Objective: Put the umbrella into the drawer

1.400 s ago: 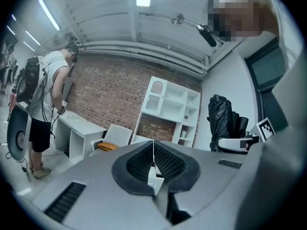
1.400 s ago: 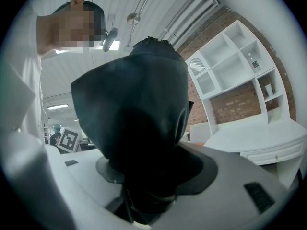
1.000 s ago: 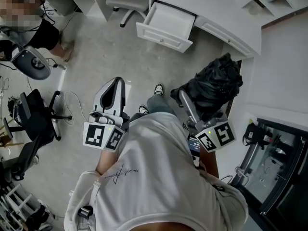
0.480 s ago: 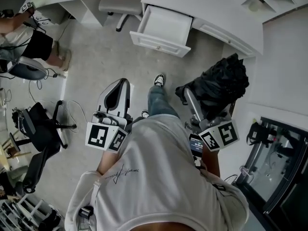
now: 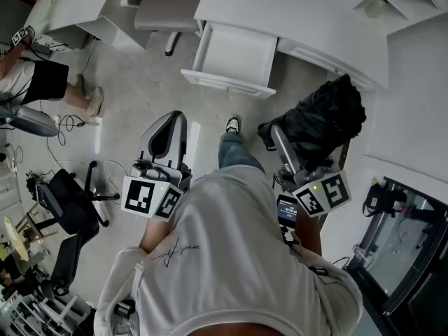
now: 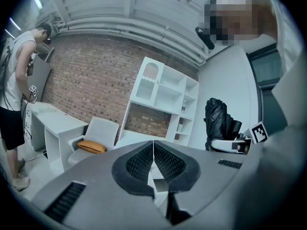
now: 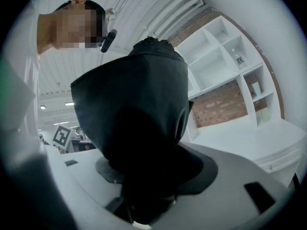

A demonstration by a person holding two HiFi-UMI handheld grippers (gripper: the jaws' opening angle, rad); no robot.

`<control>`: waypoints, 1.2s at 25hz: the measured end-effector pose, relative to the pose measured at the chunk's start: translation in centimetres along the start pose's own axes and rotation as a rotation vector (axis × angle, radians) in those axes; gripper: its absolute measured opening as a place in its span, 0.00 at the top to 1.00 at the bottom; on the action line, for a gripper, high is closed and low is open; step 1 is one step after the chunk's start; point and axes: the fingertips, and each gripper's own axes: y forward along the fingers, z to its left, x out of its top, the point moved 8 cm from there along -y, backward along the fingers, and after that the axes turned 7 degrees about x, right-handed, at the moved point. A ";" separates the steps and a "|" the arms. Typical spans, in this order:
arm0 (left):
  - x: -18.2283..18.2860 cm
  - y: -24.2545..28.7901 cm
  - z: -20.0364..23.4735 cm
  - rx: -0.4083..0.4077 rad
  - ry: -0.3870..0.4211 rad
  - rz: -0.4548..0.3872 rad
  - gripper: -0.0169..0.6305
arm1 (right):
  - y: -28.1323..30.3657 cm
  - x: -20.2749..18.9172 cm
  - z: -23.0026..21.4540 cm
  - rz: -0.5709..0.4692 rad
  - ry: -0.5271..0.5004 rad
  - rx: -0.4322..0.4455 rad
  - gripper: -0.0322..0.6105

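right gripper [image 5: 274, 140] jaws clenched on black umbrella [image 5: 318, 121], jaw tips hidden; left gripper [image 5: 168, 135] clenched empty.

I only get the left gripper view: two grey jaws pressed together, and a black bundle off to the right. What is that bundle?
Observer: A folded black umbrella. The right gripper view shows the right gripper shut on it.
Operator: I can't make out any drawer. Is there one?
Observer: Yes. In the head view a white drawer stands pulled open from the white desk, ahead of the person's shoe.
Operator: Is the umbrella in the drawer?
Observer: Not yet. The head view shows it held to the right of the drawer, clear of it.
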 end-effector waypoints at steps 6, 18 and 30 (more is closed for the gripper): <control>1.3 5.5 0.1 -0.021 0.022 0.021 0.95 | 2.5 1.1 -3.8 -0.013 0.014 -0.005 0.56; 3.5 11.7 -0.3 -0.063 0.104 0.010 0.95 | 4.4 2.1 -7.8 -0.022 0.026 -0.042 0.56; 3.0 15.2 2.5 -0.120 0.067 0.081 0.95 | 6.4 2.1 -8.6 0.054 0.047 -0.103 0.56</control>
